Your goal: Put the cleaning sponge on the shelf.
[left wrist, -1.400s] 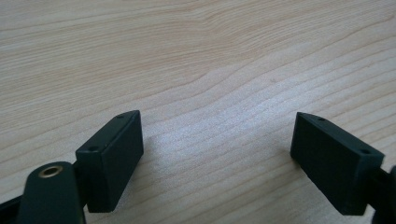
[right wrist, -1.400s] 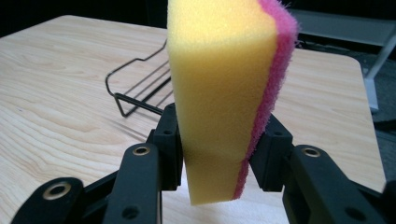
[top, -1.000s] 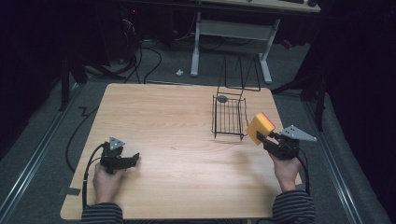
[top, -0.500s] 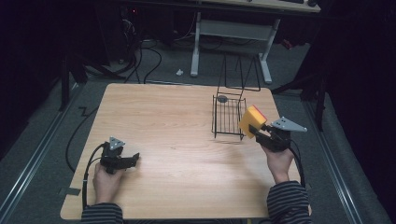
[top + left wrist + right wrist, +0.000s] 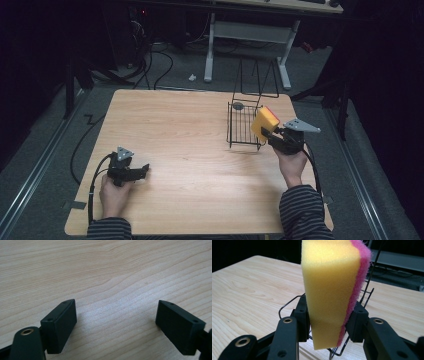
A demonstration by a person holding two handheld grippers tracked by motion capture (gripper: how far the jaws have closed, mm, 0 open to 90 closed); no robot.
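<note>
A yellow sponge [image 5: 264, 122] with a pink scouring side [image 5: 358, 287] is clamped between the jaws of my right gripper [image 5: 270, 134], which is shut on it. The sponge hangs at the near right corner of a black wire basket [image 5: 243, 125] on the wooden table [image 5: 185, 150]. In the right gripper view the sponge [image 5: 329, 290] stands upright with the basket wires [image 5: 367, 292] just behind it. My left gripper [image 5: 142, 170] rests low at the table's front left, open, with bare wood between its pads [image 5: 61, 325].
A small dark round object [image 5: 238, 105] lies at the basket's far left corner, and the basket's tall wire handle [image 5: 257, 77] rises behind. Beyond the table stand a desk frame [image 5: 250, 35] and floor cables [image 5: 165, 60].
My right gripper has carried the sponge to the left and away from me, from beside the basket to its near right corner. The left gripper has stayed put.
</note>
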